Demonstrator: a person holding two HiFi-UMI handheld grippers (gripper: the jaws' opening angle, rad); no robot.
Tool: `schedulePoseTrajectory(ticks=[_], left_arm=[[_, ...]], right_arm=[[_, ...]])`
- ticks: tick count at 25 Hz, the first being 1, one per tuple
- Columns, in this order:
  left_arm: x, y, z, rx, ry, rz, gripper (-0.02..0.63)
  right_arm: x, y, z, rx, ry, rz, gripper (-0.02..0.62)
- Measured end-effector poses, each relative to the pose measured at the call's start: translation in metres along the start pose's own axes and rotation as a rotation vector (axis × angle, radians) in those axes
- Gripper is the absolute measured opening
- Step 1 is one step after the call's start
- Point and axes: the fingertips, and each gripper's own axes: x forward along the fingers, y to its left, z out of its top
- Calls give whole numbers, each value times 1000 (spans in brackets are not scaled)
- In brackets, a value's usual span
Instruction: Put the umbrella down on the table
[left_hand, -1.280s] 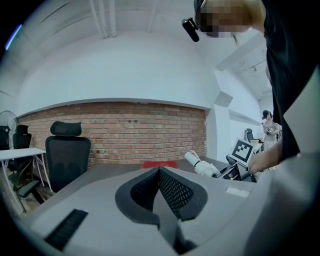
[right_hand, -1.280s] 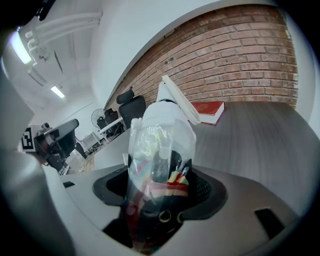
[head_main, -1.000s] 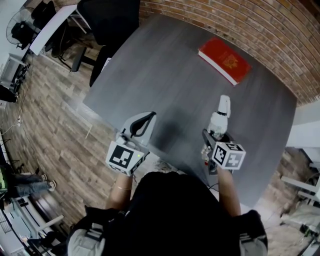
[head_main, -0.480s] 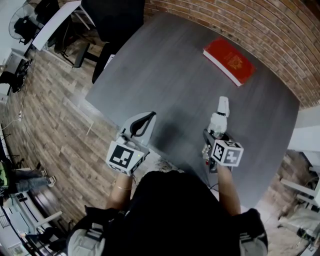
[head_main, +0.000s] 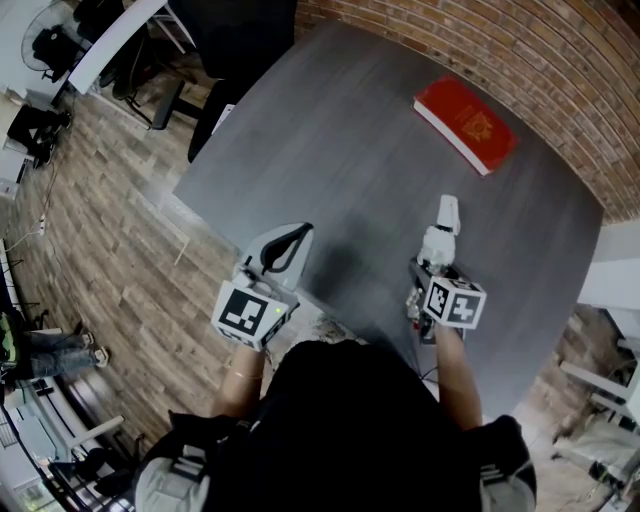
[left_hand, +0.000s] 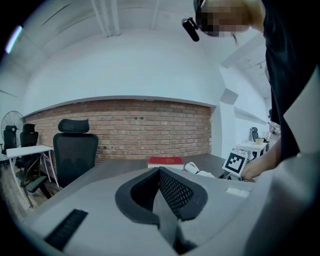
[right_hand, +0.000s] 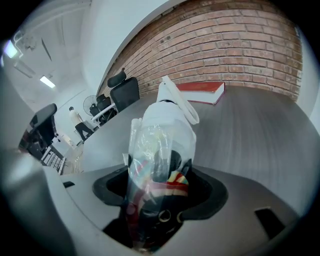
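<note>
Left gripper (head_main: 286, 246) and right gripper (head_main: 432, 263) make two for you, plus one umbrella (head_main: 444, 222), one red book (head_main: 466, 122), one grey table (head_main: 335, 150).

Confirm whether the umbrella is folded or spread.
Folded: the umbrella is a compact bundle in a clear sleeve, gripped by the right gripper.

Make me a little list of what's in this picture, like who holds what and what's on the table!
Right gripper: shut on the umbrella
Umbrella: folded, in clear wrap, white end pointing out over the table
Left gripper: shut, holding nothing, over the table's near edge
Table: dark grey
On the table: red book, lying flat at the far side
Umbrella put down: not yet, the gripper grips it
</note>
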Motion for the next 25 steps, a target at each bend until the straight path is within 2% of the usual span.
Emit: schedulePoseTrajectory(ticks=[10, 16, 25], left_arm=[[3, 2, 2, -3, -3, 6, -3], [-1, 3, -6, -26, 31, 11, -3], [-6, 6, -7, -22, 28, 24, -3]], right_arm=[[7, -3, 1, 12, 17, 2, 298], [11, -4, -2, 18, 34, -4, 299], [17, -4, -5, -5, 60, -35, 305]])
